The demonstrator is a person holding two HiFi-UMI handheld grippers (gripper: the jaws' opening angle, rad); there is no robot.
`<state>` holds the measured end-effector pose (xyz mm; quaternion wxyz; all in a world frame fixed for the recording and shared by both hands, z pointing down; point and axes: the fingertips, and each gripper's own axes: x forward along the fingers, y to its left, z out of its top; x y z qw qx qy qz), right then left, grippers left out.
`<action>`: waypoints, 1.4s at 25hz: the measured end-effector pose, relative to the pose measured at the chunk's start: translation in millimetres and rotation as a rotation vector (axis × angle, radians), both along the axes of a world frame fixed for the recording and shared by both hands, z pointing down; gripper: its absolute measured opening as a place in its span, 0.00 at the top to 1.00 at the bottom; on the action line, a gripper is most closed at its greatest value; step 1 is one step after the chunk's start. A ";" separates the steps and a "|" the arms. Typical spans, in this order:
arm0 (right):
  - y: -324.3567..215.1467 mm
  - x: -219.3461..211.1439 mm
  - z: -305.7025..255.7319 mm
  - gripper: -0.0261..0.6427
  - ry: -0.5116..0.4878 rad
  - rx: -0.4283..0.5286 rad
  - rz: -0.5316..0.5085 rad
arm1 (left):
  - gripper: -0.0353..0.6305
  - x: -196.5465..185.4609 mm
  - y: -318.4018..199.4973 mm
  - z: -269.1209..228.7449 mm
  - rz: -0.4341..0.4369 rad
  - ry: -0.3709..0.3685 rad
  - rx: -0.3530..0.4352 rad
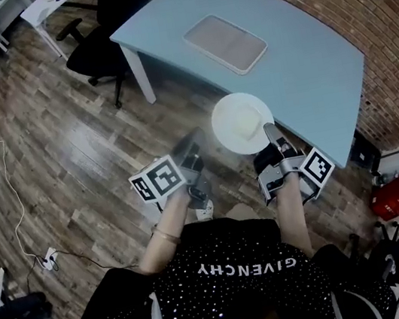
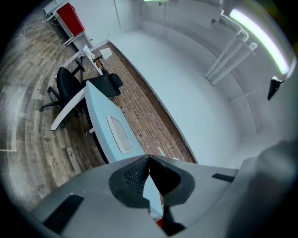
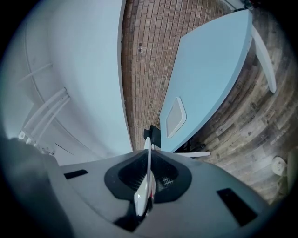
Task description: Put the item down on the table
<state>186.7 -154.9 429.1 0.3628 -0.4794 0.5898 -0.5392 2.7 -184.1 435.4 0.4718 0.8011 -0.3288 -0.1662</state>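
1. The carry is under way. The right gripper (image 1: 272,137) is clamped on the rim of a white plate (image 1: 242,122), held in the air about at the near edge of the table (image 1: 304,60).
2. The left gripper (image 2: 149,160) is pinched together and holds nothing.
3. Next, I'd say, the plate needs levelling and lowering onto bare table, short of the tray (image 1: 226,43), before the gripper lets go.
4. The shirt (image 1: 244,281) reads "GIVENCHY".

Head view looks steeply down; all share table (image 1: 304,60)

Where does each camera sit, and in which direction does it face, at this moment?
Head view: on the head, steeply down at table, tray, plate; both forearms, left gripper, right gripper show.
Left gripper view: on that gripper, along its shut, empty jaws.
Right gripper view: on that gripper, along jaws clamping the plate.
All three share table and tray.
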 end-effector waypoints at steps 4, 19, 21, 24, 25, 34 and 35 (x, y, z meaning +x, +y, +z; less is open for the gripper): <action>-15.0 4.4 2.4 0.93 -0.021 -0.005 0.014 | 0.93 1.4 -19.9 4.7 0.000 0.010 -0.007; -66.0 9.7 7.0 0.93 -0.024 -0.019 -0.020 | 0.93 2.0 -64.0 6.4 -0.053 0.030 -0.005; -83.8 14.6 8.6 0.93 -0.025 -0.021 -0.022 | 0.93 7.4 -80.1 6.5 -0.052 0.026 -0.004; -126.5 25.6 10.4 0.93 -0.031 -0.025 -0.028 | 0.93 18.0 -118.4 7.7 -0.057 0.018 -0.012; -143.3 30.2 10.3 0.93 -0.034 -0.027 -0.029 | 0.93 22.1 -133.8 8.1 -0.058 0.014 -0.016; -256.2 66.9 13.3 0.93 -0.040 -0.038 -0.030 | 0.93 54.4 -240.7 3.9 -0.070 0.002 -0.015; -267.5 69.7 14.0 0.93 -0.041 -0.040 -0.031 | 0.93 57.1 -251.4 3.8 -0.072 0.001 -0.015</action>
